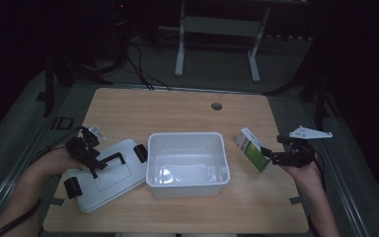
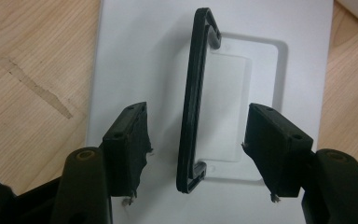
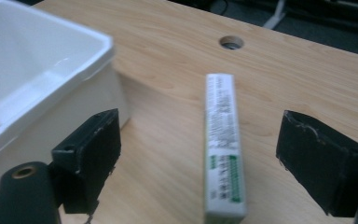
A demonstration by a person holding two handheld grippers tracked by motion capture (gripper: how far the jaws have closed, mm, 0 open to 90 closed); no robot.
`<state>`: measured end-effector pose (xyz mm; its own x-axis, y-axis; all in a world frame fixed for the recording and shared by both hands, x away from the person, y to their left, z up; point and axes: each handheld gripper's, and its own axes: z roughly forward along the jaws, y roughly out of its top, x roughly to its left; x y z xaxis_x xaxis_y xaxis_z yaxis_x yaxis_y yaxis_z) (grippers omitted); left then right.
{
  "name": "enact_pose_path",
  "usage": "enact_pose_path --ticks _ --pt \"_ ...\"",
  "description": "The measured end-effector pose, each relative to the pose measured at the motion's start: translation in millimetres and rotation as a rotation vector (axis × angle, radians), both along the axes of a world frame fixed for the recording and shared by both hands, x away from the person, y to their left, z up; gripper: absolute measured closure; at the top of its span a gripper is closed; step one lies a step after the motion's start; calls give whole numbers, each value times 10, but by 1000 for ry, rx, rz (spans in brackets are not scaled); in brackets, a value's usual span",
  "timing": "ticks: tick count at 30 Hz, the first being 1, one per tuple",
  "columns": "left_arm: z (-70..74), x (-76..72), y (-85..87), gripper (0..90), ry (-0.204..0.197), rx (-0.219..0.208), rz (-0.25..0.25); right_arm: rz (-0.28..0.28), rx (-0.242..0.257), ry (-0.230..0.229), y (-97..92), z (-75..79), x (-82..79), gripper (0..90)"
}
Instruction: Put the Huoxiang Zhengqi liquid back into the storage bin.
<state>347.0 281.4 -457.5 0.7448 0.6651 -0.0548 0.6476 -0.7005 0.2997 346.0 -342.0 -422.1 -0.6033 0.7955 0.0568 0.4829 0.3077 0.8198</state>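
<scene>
Our left gripper (image 2: 196,154) straddles the lid's black handle (image 2: 193,98), jaws apart — our right gripper (image 3: 200,163) stands open around a green-and-white box (image 3: 223,144), untouched.

Both forearms come in from the near edge. The left gripper (image 1: 94,159) points down and inward, its jaws parted. The right gripper (image 1: 271,155) points inward from the right hand (image 1: 303,170), its jaws spread wide.
</scene>
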Motion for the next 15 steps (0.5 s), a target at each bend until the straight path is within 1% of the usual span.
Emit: enact_pose_path --ticks 1,2,3,4,5,7,8,9,10,11,13,15 --pt "-2 0 0 400 1 1 2 -4 1 11 -13 3 42 167" --pt "-4 1 2 400 2 1 2 7 10 45 -28 3 86 218" --pt "-6 1 3 400 3 0 3 18 27 62 -41 -1 126 221" --pt "-8 2 3 400 2 4 1 12 24 64 -42 -6 152 226" --pt "-12 2 4 400 1 7 2 6 8 66 -39 -10 176 242" --pt "-15 4 6 400 2 7 2 -2 -10 86 -29 -26 226 242" --pt "-15 4 6 400 2 7 2 -2 -10 86 -29 -26 226 242" --pt "-19 4 6 400 9 6 1 -1 -16 93 -22 -32 243 263" --pt "-21 3 4 400 12 7 -2 3 -24 110 -8 -48 286 272" --pt "-24 -1 -4 400 13 15 -5 8 -25 116 -3 -55 301 272" --pt "-21 2 -6 400 18 14 -10 4 -37 136 19 -76 338 272" --pt "-10 4 -5 400 10 12 -4 6 -49 154 34 -97 372 272"
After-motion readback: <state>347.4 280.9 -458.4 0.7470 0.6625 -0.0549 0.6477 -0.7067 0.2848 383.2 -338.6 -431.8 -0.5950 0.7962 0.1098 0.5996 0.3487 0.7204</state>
